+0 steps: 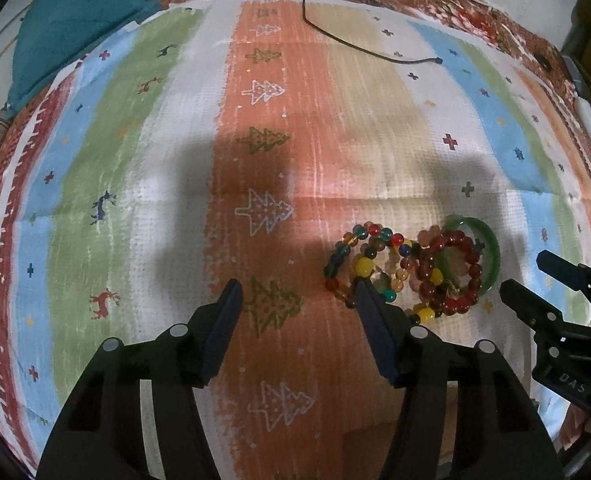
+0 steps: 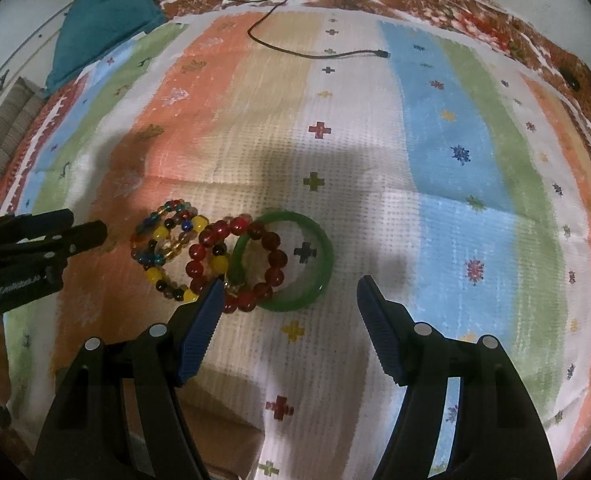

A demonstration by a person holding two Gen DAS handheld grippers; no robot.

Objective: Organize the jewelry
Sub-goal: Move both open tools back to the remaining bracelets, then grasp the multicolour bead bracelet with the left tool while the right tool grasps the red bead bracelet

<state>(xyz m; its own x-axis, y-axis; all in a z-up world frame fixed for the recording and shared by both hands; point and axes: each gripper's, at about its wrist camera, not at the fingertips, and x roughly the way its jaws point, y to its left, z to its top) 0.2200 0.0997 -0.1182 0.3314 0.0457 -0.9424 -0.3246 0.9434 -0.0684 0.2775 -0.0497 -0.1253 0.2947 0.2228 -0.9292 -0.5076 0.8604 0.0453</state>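
Nearest to you, your right gripper has its jaws spread wide with nothing between them. Its left finger tip sits right at the near edge of the heap, against the red bead bracelet, while its right finger stands on bare cloth, apart from everything. So the jewelry lies ahead and a little to the left of that gripper's centre line, not squarely between the jaws.

Your left gripper is also held apart and empty. From its own camera the heap sits ahead and off to the right: only its right finger tip reaches the mixed-colour bead bracelet, and the space between the jaws is plain striped mat.

Just past the fingertips, the pile itself: the mixed-colour beads on the left side, the red beads in the middle, and the green bangle on the right, lying flat. The red bracelet overlaps the bangle's left rim and touches the mixed beads; the three are tangled into one cluster.

My judgement: the right gripper is the better placed, since the bangle's open ring lies directly ahead of it. You would need a small shift left so one finger drops inside the ring and the other outside its rim.

Farther off, a black cable trails across the mat, and a teal cloth lies at the far left corner, both well apart from the jewelry.
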